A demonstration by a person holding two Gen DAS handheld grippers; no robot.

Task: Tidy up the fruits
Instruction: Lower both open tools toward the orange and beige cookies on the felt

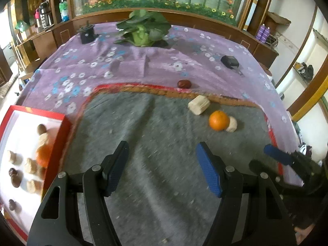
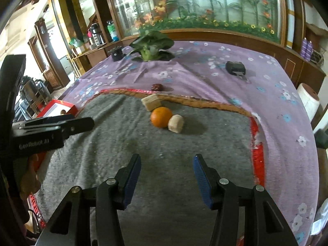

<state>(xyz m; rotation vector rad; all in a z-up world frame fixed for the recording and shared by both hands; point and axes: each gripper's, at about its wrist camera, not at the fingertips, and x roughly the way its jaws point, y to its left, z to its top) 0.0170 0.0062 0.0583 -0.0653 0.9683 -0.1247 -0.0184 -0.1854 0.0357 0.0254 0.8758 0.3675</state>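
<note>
Grey mat (image 2: 143, 164) lies under both my grippers, left gripper (image 1: 162, 168) and right gripper (image 2: 167, 176), jaws apart, empty; orange (image 2: 161, 116) ahead.

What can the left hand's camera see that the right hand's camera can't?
Only the left wrist view looks inside the red-rimmed white tray, with brown nuts, pale chunks and a blurred orange fruit in it. Only the right wrist view shows the white roll with a brown top at the table's right edge. Both show the round orange touching a pale beige chunk, the bigger beige block, the dark red fruit, the leafy green vegetable and the grey felt mat.
</note>
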